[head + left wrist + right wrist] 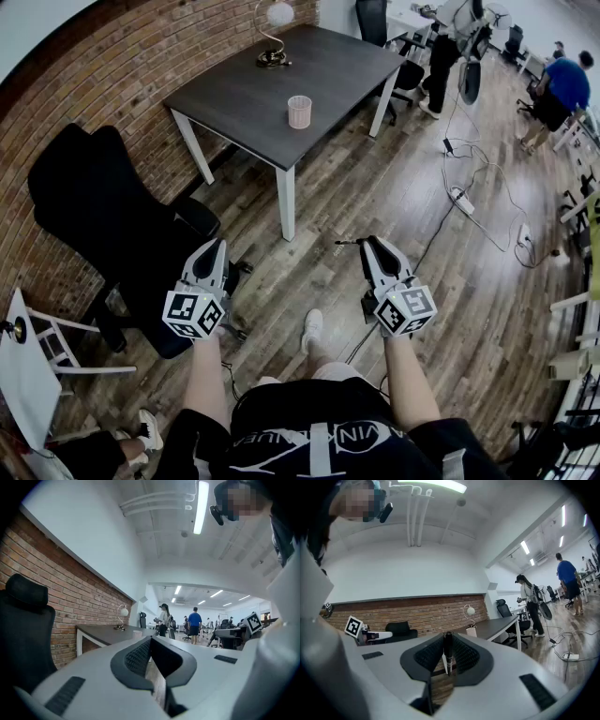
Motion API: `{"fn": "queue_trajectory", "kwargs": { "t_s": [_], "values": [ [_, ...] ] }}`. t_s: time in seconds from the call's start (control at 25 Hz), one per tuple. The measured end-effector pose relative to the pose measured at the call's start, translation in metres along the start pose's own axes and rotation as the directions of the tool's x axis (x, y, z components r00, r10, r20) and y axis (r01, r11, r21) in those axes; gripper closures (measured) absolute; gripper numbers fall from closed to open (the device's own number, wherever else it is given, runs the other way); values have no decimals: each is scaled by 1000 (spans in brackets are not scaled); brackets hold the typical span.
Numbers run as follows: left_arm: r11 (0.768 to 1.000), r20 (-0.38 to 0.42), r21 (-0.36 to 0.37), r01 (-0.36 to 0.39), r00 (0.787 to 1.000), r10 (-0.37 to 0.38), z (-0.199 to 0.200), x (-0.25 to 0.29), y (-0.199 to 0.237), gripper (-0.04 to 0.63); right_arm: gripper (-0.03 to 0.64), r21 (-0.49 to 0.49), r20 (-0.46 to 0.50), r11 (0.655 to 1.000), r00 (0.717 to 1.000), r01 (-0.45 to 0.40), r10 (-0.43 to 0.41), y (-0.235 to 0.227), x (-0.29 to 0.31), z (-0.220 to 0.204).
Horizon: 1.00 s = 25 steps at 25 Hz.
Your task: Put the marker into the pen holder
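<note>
A pink pen holder (298, 111) stands near the front edge of the dark table (244, 94), far ahead of both grippers. It shows small in the left gripper view (137, 633) and under the lamp in the right gripper view (471, 631). My right gripper (368, 245) is shut on a black marker (348, 243), which sticks out to the left across the jaw tips. In the right gripper view the marker (447, 649) stands upright between the pads (464, 654). My left gripper (217, 248) is held level beside it, jaws together with nothing in them.
A globe desk lamp (272, 37) stands on the table's far side. A black office chair (103, 216) is at my left, and a white chair (37, 361) lower left. A power strip and cables (459, 199) lie on the wooden floor. People (562, 89) stand at the far right.
</note>
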<state>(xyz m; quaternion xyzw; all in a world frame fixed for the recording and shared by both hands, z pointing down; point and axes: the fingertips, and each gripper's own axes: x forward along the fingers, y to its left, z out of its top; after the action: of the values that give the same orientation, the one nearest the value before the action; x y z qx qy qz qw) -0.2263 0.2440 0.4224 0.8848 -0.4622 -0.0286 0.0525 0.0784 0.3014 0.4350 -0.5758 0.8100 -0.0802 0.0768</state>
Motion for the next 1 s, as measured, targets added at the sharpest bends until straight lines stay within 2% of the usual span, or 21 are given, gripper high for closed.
{"fn": "queue_trajectory", "kwargs": {
  "t_s": [0.56, 1.0],
  "values": [
    [1000, -82, -22, -11, 997, 10, -15, 109, 25, 581, 554, 44, -38, 999, 999, -18, 20, -65, 95, -1],
    [1000, -92, -14, -18, 996, 16, -11, 195, 48, 581, 552, 66, -21, 997, 999, -43, 45, -119, 163, 9]
  ]
}}
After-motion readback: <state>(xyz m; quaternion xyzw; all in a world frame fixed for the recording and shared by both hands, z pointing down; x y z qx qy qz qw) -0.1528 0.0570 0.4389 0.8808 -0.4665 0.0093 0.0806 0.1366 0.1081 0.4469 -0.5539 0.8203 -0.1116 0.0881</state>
